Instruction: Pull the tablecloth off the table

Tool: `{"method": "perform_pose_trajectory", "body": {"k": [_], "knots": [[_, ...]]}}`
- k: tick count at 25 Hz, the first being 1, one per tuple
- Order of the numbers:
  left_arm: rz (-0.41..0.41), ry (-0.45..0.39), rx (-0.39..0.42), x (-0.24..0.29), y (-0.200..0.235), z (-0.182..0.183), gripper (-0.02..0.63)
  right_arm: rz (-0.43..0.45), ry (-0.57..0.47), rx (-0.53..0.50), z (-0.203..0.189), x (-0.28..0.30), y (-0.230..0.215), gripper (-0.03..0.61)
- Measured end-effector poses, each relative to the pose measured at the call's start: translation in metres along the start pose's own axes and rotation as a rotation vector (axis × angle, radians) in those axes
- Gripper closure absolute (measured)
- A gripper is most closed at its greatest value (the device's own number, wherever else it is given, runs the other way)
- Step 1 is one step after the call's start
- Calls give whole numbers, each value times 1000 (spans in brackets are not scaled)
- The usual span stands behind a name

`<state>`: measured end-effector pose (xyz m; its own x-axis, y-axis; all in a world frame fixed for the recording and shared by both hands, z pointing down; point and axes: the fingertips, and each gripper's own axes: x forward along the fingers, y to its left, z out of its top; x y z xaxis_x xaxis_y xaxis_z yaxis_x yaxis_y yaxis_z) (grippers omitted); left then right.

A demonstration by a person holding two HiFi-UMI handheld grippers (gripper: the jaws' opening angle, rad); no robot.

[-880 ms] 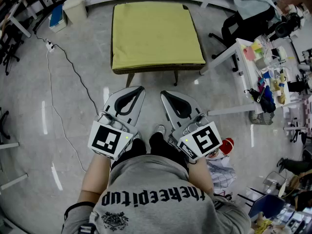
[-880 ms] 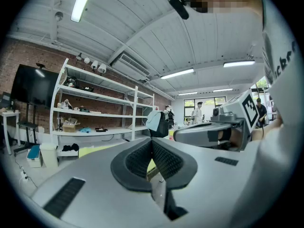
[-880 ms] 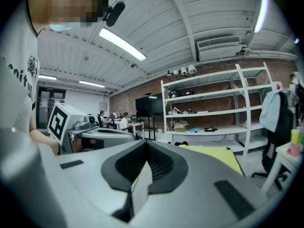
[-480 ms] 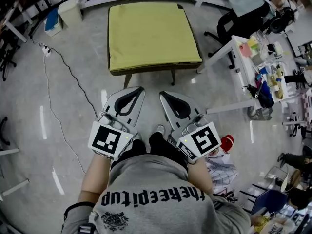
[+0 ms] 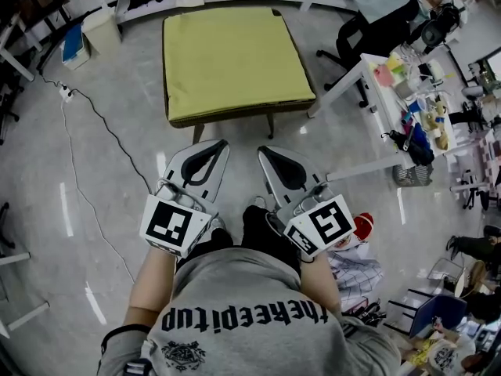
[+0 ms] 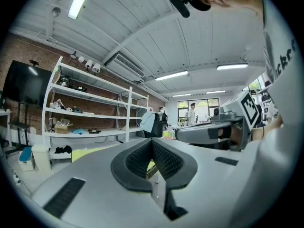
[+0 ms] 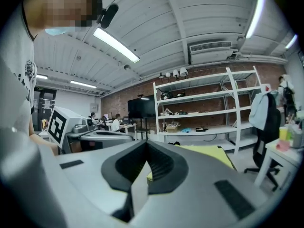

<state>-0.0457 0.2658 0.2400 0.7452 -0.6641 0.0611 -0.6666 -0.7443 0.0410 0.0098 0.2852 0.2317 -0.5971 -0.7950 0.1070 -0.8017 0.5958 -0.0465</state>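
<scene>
Leftmost, one dark cable [image 5: 102,124] is snaking over the floor. Centrally, one yellow cloth [image 5: 231,57] is covering one low table [image 5: 235,116], hiding everything except its front edge and two legs. Well apart from it, two grippers are hovering side by side just before the person's body. Left gripper [image 5: 213,149] is clenched, gripping nothing; right gripper [image 5: 270,153] is clenched too, also empty. Rightward, one cluttered white desk [image 5: 368,70] is showing small items too tiny to identify.
</scene>
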Motion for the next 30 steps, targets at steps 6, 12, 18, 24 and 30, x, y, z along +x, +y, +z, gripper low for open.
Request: {"method": "perform_pose_trajectory", "body": {"k": [6,12,18,24,30], "knots": [[12,-2,-3,24,7,1,598,-43,4,7,0,1,-36,568],[45,-14,-16,71,9,5,598,-24,8,14,1,4,-85,568],[70,-19,-19,132,11,8,599,8,13,1,7,15,-146,568],[105,-16,-22,183,12,7,598,43,23,-10,9,25,-200,568],[143,-16,-39,216,20,6,598,74,38,-5,7,34,-237,568]]}}
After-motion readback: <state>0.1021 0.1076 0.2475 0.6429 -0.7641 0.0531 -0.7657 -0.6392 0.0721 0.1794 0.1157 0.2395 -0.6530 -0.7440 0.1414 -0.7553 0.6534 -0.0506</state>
